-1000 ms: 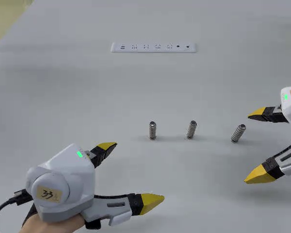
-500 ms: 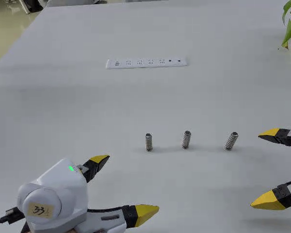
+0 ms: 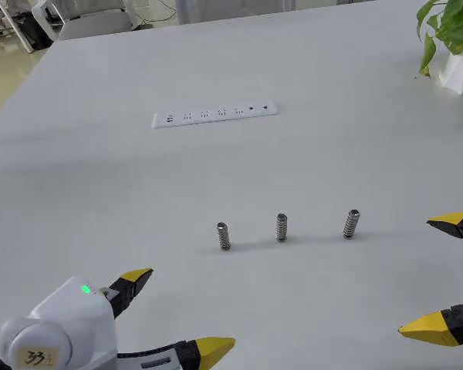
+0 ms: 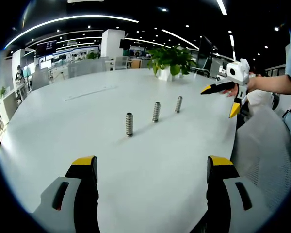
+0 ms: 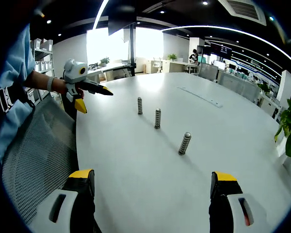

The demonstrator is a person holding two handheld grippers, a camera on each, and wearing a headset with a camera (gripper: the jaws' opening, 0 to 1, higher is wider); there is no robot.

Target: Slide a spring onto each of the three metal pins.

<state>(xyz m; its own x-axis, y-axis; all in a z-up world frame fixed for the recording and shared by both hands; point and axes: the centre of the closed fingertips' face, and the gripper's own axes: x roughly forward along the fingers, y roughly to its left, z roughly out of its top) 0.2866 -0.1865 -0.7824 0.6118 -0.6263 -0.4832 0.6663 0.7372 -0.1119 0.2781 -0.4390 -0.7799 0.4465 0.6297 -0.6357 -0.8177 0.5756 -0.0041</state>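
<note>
Yellow-tipped right tool — body cut off

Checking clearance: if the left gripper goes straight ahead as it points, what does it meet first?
Likely the nearest spring, almost dead ahead of the left gripper; it might pass just right of it, depth unclear.

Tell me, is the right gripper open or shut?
Open: the right gripper has its two yellow tips far apart, with nothing between them.
</note>
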